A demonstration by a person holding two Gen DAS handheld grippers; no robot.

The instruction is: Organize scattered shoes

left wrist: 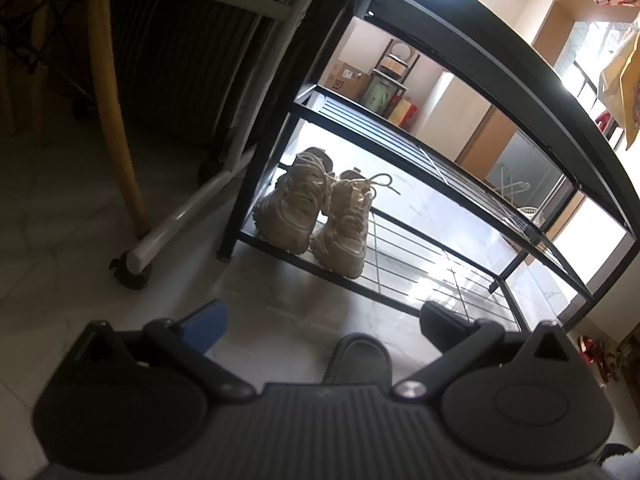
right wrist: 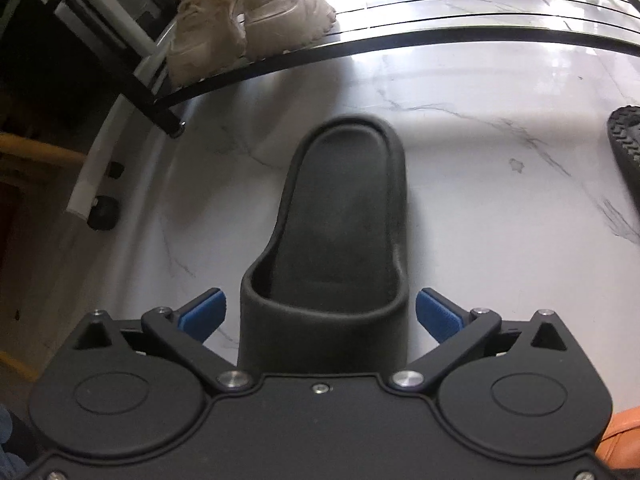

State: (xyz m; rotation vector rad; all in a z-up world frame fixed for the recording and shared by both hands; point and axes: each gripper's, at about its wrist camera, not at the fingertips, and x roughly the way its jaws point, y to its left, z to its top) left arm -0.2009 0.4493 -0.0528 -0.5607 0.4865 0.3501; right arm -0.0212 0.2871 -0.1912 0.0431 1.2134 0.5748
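Right tool [right wrist: 320, 312] spread wide astride black slide [right wrist: 340, 216] (untouched), left tool [left wrist: 324, 322] open, empty, bare floor [right wrist: 480, 240] alongside.

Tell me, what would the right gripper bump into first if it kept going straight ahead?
Probably the black slipper. It lies on the floor between the open right gripper fingers, stretching forward. Depth is unclear.

The left gripper [left wrist: 322, 320] points forward and a little downward, low over the floor; its jaws stand wide apart, with nothing between the fingers; the blue pad [left wrist: 206, 326] of one finger shows, the other finger is dark. The right gripper [right wrist: 320, 312] tilts downward, close to the floor; its jaws are spread wide, the blue pads [right wrist: 436, 314] standing off on either side, touching nothing.
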